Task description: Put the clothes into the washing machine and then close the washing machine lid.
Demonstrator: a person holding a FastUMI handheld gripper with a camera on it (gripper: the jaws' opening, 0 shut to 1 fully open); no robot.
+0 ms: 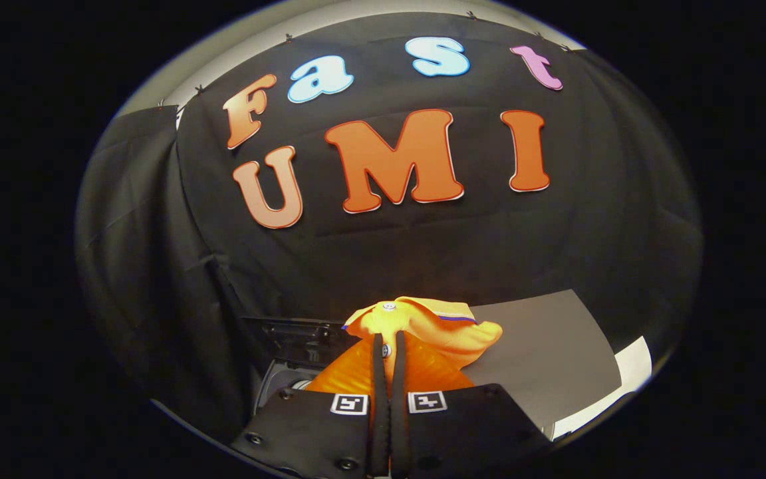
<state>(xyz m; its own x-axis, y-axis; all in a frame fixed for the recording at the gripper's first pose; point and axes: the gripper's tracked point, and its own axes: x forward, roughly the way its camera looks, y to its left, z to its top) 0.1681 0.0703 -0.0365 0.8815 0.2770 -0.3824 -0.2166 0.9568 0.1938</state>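
Observation:
An orange-yellow garment (423,329) with a small button and a thin striped edge hangs bunched from my gripper (388,342), whose two fingers are pressed together on the cloth. The garment is lifted off the grey tabletop (542,352). Below and to the left of the fingers lies the washing machine (290,379), with its dark raised lid (290,332) behind a pale rim and part of the dark opening showing. The hanging cloth hides much of that opening.
The grey table surface stretches to the right of the fingers, with a white sheet or edge (632,369) at its far right. The booth's black cloth wall (157,266) stands close behind the machine and table.

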